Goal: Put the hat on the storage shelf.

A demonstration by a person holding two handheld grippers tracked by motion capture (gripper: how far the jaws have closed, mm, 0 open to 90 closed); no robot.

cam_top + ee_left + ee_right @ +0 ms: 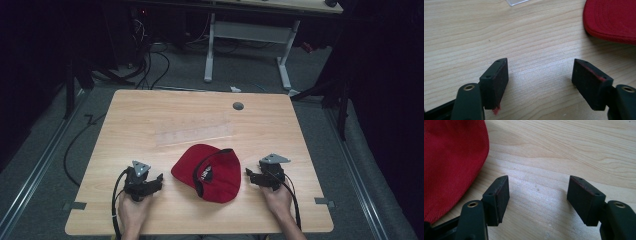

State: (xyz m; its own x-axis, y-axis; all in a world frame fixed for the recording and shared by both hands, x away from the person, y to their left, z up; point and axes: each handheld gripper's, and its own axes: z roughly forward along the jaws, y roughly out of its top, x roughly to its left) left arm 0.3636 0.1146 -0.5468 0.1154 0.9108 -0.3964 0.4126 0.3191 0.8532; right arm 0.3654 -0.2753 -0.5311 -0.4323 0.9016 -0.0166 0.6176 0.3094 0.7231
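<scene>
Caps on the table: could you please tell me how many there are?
1. The red cap lies upside down near the table's front edge, between the left gripper and right gripper.

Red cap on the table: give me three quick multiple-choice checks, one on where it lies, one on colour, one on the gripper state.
1. Where does the red cap lie?
A. Between the left gripper and the right gripper
B. At the table's far edge
C. On the floor

2. What colour is the inside rim of the cap?
A. White
B. Black
C. Yellow

3. How do the right gripper's jaws stand?
A. Shut on the cap
B. Shut on nothing
C. Open, with bare table between them

Key: 1 A, the high view shows a gripper on each side of the cap. 2 B, a black band edges its opening. 3 C, the right gripper view shows the pads apart over wood, with the cap off to one side.
</scene>
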